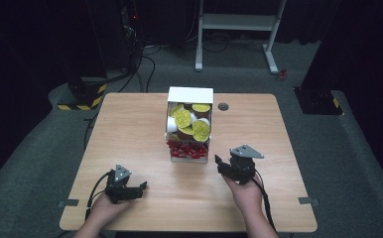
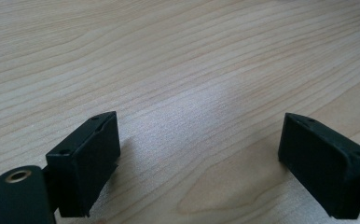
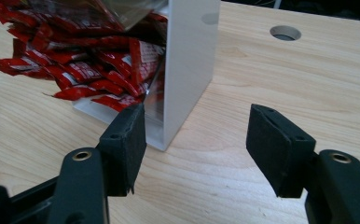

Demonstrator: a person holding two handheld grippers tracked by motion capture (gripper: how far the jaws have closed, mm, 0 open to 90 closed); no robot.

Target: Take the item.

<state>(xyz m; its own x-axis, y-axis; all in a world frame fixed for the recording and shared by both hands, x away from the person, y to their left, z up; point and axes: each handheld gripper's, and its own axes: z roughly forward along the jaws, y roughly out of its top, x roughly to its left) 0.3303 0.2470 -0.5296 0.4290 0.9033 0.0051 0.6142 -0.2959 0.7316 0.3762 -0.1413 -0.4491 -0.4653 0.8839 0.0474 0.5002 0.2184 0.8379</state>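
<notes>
A white dispenser box [image 1: 190,94] stands at the table's middle. Its upper part holds several pods with yellow-green lids [image 1: 183,117], and red sachets [image 1: 187,148] fill its open bottom tray. My right gripper [image 1: 220,164] is open just right of the box's front corner. In the right gripper view, the red sachets [image 3: 89,60] and the white side wall [image 3: 190,60] lie close ahead of its spread jaws. My left gripper [image 1: 141,189] rests low at the front left, open, with bare wood between its jaws [image 2: 199,158].
The wooden table [image 1: 130,139] has a round cable hole [image 1: 223,106] behind the box. Beyond the far edge stand a white metal frame [image 1: 236,29] and dark equipment with cables on the grey floor.
</notes>
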